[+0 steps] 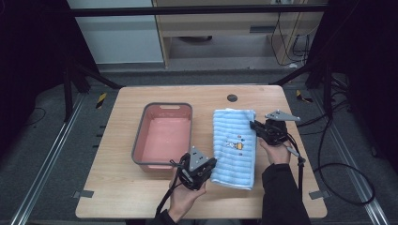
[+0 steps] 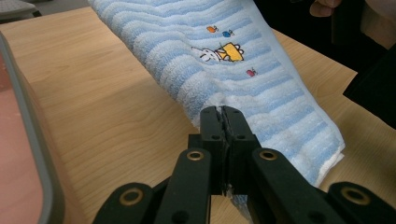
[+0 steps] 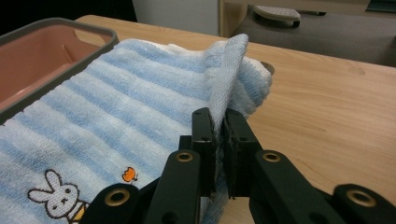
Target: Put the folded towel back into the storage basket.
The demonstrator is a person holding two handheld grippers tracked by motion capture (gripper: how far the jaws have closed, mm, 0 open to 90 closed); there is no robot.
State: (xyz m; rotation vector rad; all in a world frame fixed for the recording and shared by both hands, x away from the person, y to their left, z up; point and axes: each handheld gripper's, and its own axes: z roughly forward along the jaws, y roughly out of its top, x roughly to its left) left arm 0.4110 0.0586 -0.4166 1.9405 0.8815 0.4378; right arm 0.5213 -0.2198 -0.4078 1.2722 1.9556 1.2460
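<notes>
towel (image 1: 233, 146): long axis runs front-to-back, right beside the pink bin (image 1: 141, 150)
left gripper (image 2: 223, 116): you've pinched its near-left edge
right gripper (image 3: 218, 122): clamped on its far-right edge

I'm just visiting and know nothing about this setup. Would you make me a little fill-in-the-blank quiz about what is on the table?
1. The left gripper and the right gripper are each shut on the striped ____ towel.
2. Left of the towel stands a ____ basin with a grey rim.
3. The animal embroidered on the towel is a ____.

Missing words: blue; pink; rabbit
</notes>
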